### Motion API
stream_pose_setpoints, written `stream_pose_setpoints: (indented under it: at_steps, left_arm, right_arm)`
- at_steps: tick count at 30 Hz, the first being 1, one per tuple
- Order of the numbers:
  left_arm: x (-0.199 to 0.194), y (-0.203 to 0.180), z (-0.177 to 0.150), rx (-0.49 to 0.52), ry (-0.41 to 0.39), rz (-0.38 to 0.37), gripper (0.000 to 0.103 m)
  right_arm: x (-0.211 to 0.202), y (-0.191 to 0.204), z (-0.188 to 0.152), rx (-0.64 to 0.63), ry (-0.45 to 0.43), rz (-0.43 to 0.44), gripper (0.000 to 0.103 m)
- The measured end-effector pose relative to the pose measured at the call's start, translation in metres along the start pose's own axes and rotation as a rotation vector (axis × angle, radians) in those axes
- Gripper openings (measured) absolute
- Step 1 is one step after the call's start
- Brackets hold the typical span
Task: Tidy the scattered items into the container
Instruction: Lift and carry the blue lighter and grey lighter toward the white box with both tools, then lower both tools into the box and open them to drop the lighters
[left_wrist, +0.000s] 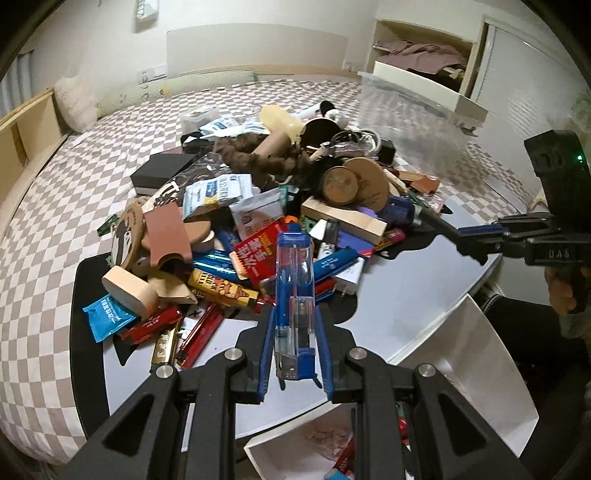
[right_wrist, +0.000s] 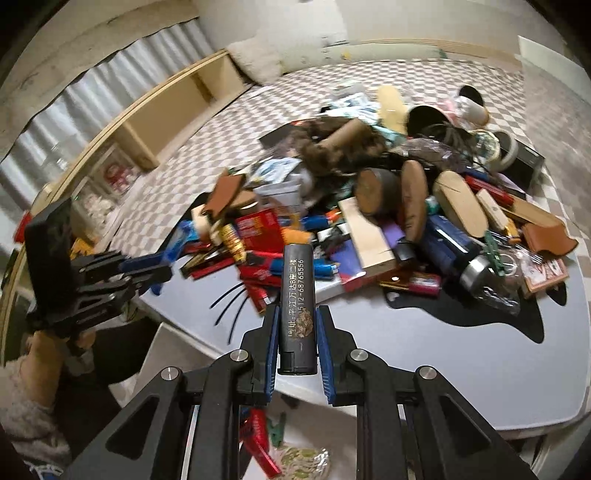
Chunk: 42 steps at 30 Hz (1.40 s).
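My left gripper (left_wrist: 294, 314) is shut on a clear and blue lighter (left_wrist: 295, 295), held above the near edge of the grey table (left_wrist: 406, 295). My right gripper (right_wrist: 297, 314) is shut on a black lighter with white print (right_wrist: 297, 306). A large pile of scattered items (left_wrist: 277, 206) covers the table; the pile also shows in the right wrist view (right_wrist: 369, 206). A white container (left_wrist: 480, 387) sits below the table edge with a few items in it. The right gripper shows at the right of the left wrist view (left_wrist: 476, 240); the left gripper shows at the left of the right wrist view (right_wrist: 155, 269).
The table stands on a bed with a checked cover (left_wrist: 55, 240). A clear plastic bin (left_wrist: 413, 122) stands at the back right. A wooden shelf (right_wrist: 147, 125) runs along the bed's far side. A person's hand (right_wrist: 40, 347) holds the left gripper.
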<state>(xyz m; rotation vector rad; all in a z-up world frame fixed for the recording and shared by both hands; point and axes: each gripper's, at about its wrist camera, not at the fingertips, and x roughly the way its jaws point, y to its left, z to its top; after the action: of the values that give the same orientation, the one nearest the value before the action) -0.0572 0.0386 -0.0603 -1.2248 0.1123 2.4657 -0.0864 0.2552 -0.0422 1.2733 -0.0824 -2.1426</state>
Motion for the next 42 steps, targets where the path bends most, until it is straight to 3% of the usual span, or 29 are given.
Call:
stream_pose_setpoints:
  at_steps: [7, 16, 28, 42]
  left_arm:
    - [0.0, -0.011, -0.001, 0.041, 0.013, -0.039, 0.022]
    - [0.01, -0.043, -0.023, 0.131, 0.112, -0.106, 0.022]
    - [0.013, -0.067, -0.048, 0.208, 0.169, -0.171, 0.022]
    - [0.034, -0.082, -0.084, 0.284, 0.317, -0.217, 0.022]
  right_arm:
    - [0.009, 0.02, -0.009, -0.067, 0.046, 0.034, 0.021]
    - [0.025, 0.041, -0.026, -0.15, 0.136, 0.048, 0.021]
    - [0.043, 0.065, -0.058, -0.247, 0.261, 0.108, 0.021]
    - [0.064, 0.068, -0.089, -0.284, 0.398, 0.138, 0.021]
